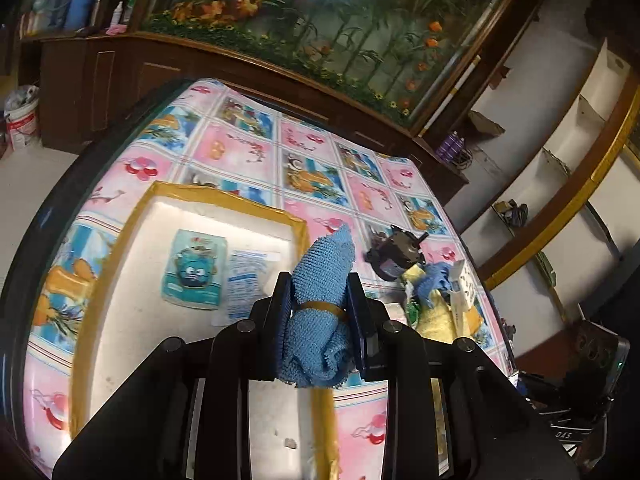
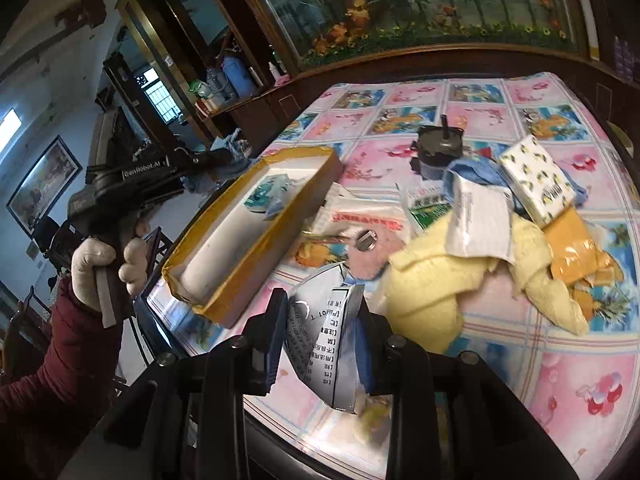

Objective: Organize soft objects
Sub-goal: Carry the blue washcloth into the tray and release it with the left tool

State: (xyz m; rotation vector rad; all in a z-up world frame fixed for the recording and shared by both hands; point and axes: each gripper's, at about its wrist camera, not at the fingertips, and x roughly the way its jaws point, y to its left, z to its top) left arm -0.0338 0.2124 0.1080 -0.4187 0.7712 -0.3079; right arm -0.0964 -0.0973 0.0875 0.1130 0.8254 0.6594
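Observation:
My left gripper (image 1: 318,300) is shut on a rolled blue cloth (image 1: 320,288) bound with a rubber band, held above the right edge of a white tray with a yellow rim (image 1: 120,248). The tray holds a teal pouch (image 1: 194,270) and a white packet (image 1: 244,284). My right gripper (image 2: 322,328) is shut on a silver printed sachet (image 2: 326,340) above the table's front edge. The tray shows in the right wrist view (image 2: 256,248) to the left. A yellow towel (image 2: 448,280) lies right of the gripper under packets (image 2: 480,220).
A dark motor-like part (image 2: 438,148) stands behind the pile (image 1: 396,252). A tissue pack with lemon print (image 2: 538,182), a blue cloth (image 2: 476,168) and an orange packet (image 2: 572,256) lie on the patterned tablecloth (image 1: 312,152). A wooden cabinet (image 1: 120,80) stands behind the table.

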